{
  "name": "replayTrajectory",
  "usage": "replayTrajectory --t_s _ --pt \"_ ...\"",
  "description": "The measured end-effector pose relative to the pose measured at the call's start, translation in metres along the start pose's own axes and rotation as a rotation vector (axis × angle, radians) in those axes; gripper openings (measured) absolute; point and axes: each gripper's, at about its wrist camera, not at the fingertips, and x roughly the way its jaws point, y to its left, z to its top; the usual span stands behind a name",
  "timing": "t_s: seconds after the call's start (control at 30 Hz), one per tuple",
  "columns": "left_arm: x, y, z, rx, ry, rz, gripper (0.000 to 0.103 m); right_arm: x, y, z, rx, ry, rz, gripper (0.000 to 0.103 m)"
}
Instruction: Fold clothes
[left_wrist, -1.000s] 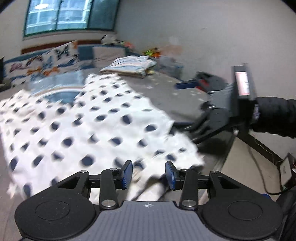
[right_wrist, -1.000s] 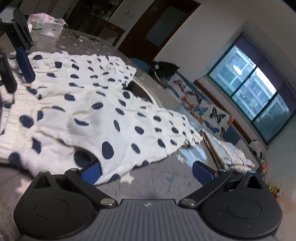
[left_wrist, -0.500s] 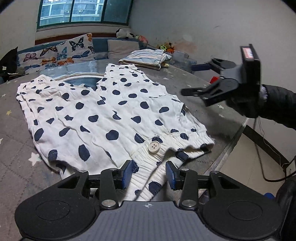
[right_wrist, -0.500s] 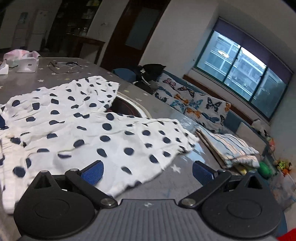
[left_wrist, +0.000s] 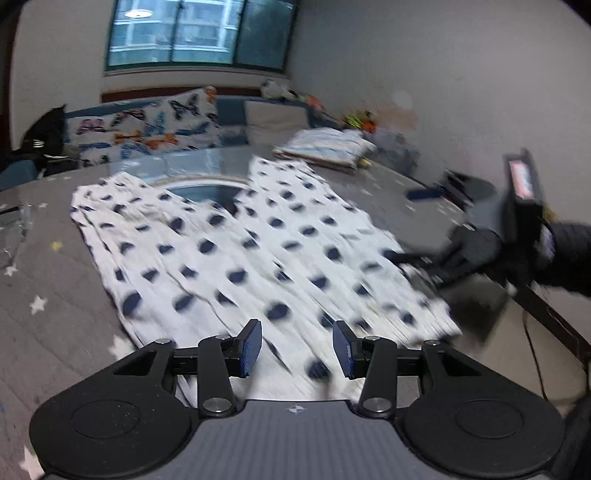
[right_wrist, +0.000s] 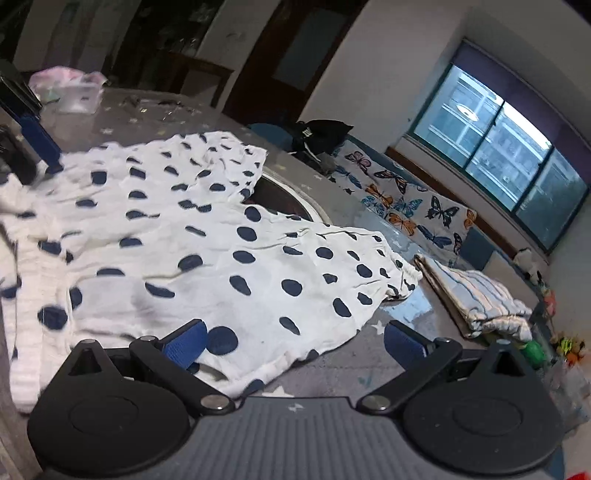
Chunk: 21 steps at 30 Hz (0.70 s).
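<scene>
Both hand-held grippers — left hand-held gripper (left_wrist: 296, 349), right hand-held gripper (right_wrist: 293, 341) — hover with fingers apart, empty, over the polka-dot garment (right_wrist: 221, 254) spread on the table (left_wrist: 55, 325) just ahead. Likely step: reaching for the waistband edge — next, close on it.

Room is dim, w/ cool bluish light coming from the window (left_wrist: 199, 35) at the back in left wrist view and at the right in right wrist view, where a lamp reflects in the glass. Left view has strong motion blur: dots on the spotted garment (left_wrist: 240, 251) smear, and the right gripper (left_wrist: 424, 225) is soft. Right view is sharper, blurred only at far left; both have fisheye bending and dark corners.
</scene>
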Motion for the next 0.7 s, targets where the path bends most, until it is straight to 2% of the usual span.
replayTrajectory --t_s 0.1,0.17,0.33,0.43,0.6,0.7 --pt "0.014 0.015 0.003 -0.044 0.010 0.029 0.045 0.004 0.006 -0.003 -0.014 0.016 0.002 0.103" --pt "0.021 0.023 -0.001 -0.066 0.047 0.046 0.043 0.002 0.007 -0.004 -0.017 0.023 0.011 0.103" --pt "0.012 0.036 -0.013 -0.084 0.064 0.053 0.041 -0.007 0.002 0.000 -0.018 0.008 0.029 0.103" --pt "0.007 0.038 -0.013 -0.087 0.061 0.067 0.040 -0.005 -0.003 0.005 0.036 -0.009 0.037 0.103" --pt "0.004 0.035 -0.005 -0.088 0.021 0.084 0.041 0.008 0.002 0.002 0.066 0.034 0.070 0.103" --pt "0.003 0.034 0.003 -0.082 -0.016 0.082 0.041 0.006 0.002 0.002 0.068 0.032 0.078 0.103"
